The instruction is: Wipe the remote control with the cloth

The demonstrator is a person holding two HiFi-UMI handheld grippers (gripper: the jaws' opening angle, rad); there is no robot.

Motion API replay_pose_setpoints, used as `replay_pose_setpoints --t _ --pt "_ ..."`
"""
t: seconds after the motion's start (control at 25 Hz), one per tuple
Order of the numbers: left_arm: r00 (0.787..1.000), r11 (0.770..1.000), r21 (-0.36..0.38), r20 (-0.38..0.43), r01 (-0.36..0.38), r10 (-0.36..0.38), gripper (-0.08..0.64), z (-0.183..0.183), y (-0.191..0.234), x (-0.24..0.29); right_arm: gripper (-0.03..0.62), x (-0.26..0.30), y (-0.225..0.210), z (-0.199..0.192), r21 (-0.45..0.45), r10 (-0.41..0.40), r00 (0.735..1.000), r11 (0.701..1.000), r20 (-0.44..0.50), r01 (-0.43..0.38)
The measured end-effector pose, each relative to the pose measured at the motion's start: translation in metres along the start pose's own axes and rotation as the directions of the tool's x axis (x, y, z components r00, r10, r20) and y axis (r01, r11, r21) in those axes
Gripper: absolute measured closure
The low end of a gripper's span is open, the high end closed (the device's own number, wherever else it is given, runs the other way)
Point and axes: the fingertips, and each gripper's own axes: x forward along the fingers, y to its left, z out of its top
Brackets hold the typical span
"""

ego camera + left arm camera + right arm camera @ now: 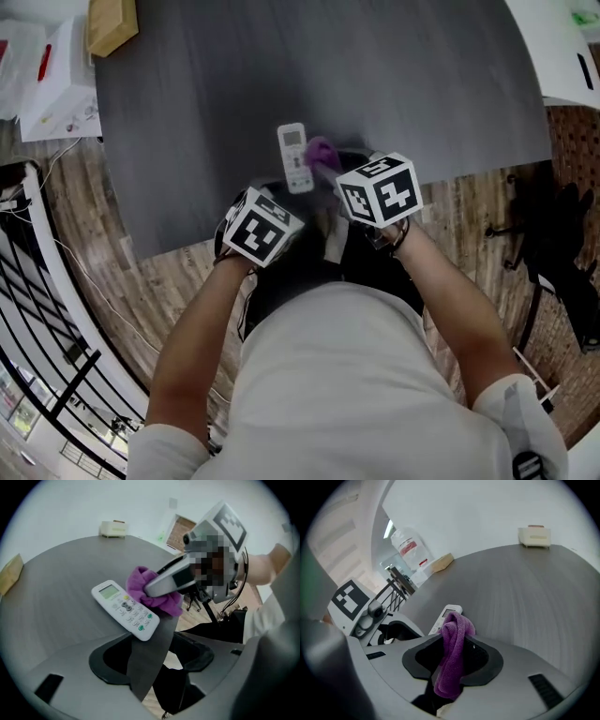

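Observation:
The white remote control (295,157) (125,609) lies face up on the dark grey table (206,112), its near end by the table's front edge. A purple cloth (323,153) (452,660) is bunched against the remote's right side, and my right gripper (335,169) (457,625) is shut on it. In the left gripper view the right gripper (152,590) presses the cloth (159,599) down beside the remote's keypad. My left gripper (284,199) (140,641) sits just behind the remote's near end. Its pads are hidden, so a grip does not show.
A wooden block (111,23) lies at the table's far left corner and a small cream box (534,536) at its far side. White boxes (56,84) and a black railing (37,281) stand to the left. A wood floor (487,216) lies below the table edge.

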Motion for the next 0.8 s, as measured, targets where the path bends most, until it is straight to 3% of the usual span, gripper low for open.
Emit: replay_pose_setpoints --t 0.16,0.4,0.52,0.68,0.8 --pt "1.000 0.999 -0.041 0.031 0.007 -0.006 0.287 0.002 0.000 0.001 0.480 0.008 0.003 0.006 -0.106 -0.014 0.999 0.994 -0.033 0.010" --pt "0.999 1.000 0.003 0.051 0.002 -0.002 0.287 -0.001 0.004 -0.008 0.480 0.000 0.000 0.012 -0.117 0.010 1.000 0.993 -0.020 -0.013" --pt "0.996 1.000 -0.010 0.093 -0.001 0.002 0.287 -0.006 0.010 -0.019 0.480 -0.015 -0.002 0.010 -0.141 -0.005 1.000 0.990 -0.005 0.005" --pt "0.989 1.000 -0.003 0.149 0.001 0.000 0.287 -0.003 0.023 -0.025 0.480 -0.035 0.009 -0.033 -0.198 -0.031 0.996 0.980 -0.085 0.013" --pt "0.963 0.999 0.016 0.267 -0.046 0.040 0.302 0.032 0.047 -0.049 0.480 -0.039 0.034 -0.065 -0.304 -0.036 0.990 0.953 -0.139 -0.008"
